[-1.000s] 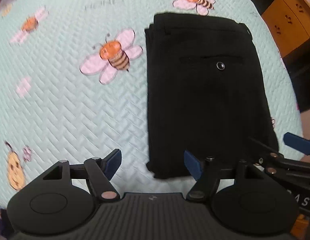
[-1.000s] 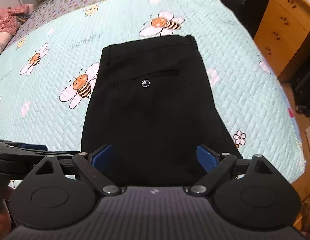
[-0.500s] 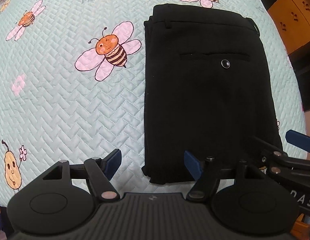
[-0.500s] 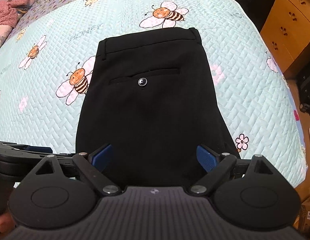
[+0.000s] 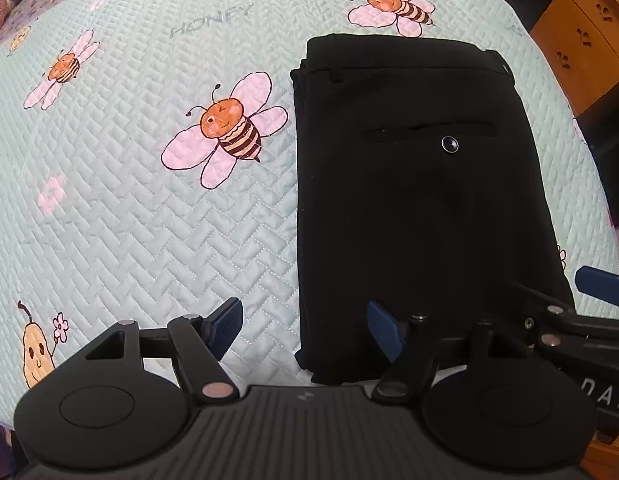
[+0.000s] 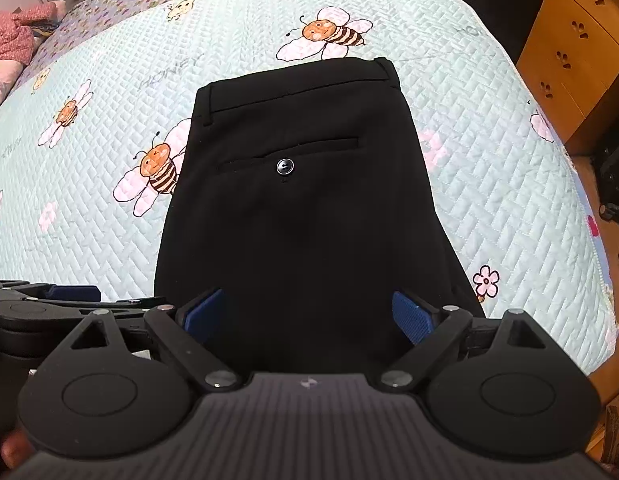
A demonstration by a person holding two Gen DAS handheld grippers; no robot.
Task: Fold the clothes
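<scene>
Left wrist view: folded black trousers (image 5: 421, 208) on bee-print bedspread (image 5: 129, 220) lettered "HONEY" (image 5: 211, 21); left gripper (image 5: 305, 326) fingers apart, empty | Right wrist view: trousers (image 6: 305, 216) centred; right gripper (image 6: 309, 314) fingers wide, gripping nothing.

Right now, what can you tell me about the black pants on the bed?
The black pants lie flat, folded into a neat rectangle on the bee-print quilt. The waistband with its belt loops is at the far end. A back pocket with one dark button faces up. The cloth looks smooth and matte. Nothing grips them.
</scene>
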